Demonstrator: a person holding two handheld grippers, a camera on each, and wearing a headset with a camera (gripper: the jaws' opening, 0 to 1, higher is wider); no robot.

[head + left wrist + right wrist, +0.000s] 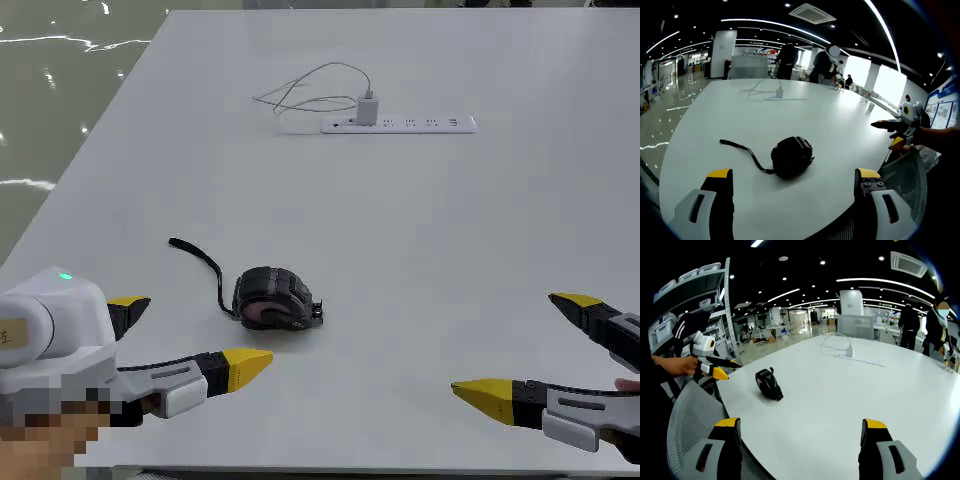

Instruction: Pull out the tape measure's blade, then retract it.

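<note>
Power strip (400, 124) behind tape measure (272, 298)

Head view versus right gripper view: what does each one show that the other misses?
Head view: the black strap trailing from the tape measure across the table, and a green light on the left tongs. Right gripper view: a grey mesh chair back, shelving with bins, people standing beyond the table. Shared: the tape measure, blade in, power strip with charger, left and right tongs open.
</note>
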